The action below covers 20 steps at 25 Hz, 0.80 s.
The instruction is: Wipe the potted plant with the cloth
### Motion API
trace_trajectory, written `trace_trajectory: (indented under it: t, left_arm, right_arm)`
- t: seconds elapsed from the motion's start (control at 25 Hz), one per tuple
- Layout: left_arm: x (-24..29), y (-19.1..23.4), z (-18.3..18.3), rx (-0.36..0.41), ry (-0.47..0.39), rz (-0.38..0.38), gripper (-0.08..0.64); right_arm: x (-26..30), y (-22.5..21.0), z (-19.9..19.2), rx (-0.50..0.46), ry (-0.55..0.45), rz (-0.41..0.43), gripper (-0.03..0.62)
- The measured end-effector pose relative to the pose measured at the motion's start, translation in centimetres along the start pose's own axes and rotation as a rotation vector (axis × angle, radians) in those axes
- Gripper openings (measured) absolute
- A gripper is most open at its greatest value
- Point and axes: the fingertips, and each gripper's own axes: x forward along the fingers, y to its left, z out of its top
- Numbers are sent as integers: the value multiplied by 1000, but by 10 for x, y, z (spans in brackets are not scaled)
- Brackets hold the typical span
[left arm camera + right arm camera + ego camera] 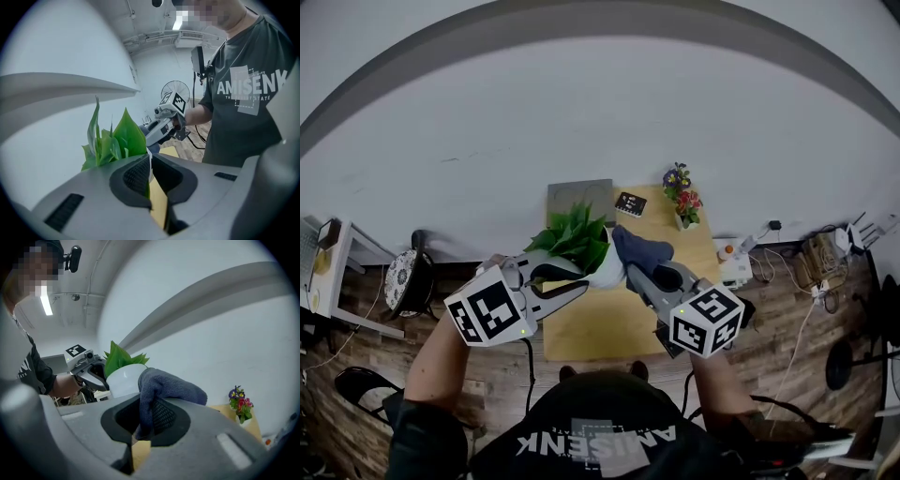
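Note:
The potted plant, green leaves (574,236) in a white pot (609,269), is held up over the wooden table (600,328). My left gripper (586,279) is shut on the pot's rim (150,165), with the leaves (115,140) rising to the left of the jaws. A dark blue cloth (642,250) is clamped in my right gripper (636,267), which is shut on it. In the right gripper view the cloth (164,385) drapes over the jaws right beside the pot (124,378), seemingly touching its side.
A small pot of purple and red flowers (682,199) stands at the table's far right corner, with a grey board (577,199) and a black marker card (630,202) near the wall. A fan (403,279) is left of the table; a white device (733,262) and cables lie right.

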Motion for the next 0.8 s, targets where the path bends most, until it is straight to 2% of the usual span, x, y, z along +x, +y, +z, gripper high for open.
trace_trajectory:
  t: [0.24,0.4,0.48,0.56,0.64,0.8]
  left_arm:
    - [2,-5,-4,60,40,-23,17]
    - [2,-13,5,35,-7,-88,17]
    - [1,-15,6,75,8,-89,17]
    - [3,-17,5,121,28,-85,17]
    - [4,-21,7,131,23,-102,17]
    - [7,-30,9,169,33,-132,17]
  right_arm:
    - [-11,-14,-31,51,56,-32,29]
    - [-25,-28,-41,91,65,-78,29]
    - [-32,-32,-39,92,63,-93,29]
    - [-38,-35,-30,81,44,-103,29]
    - [-41,-33,-12,52,12,-97,29]
    - [-37,-13,35,-57,-47,-25,29]
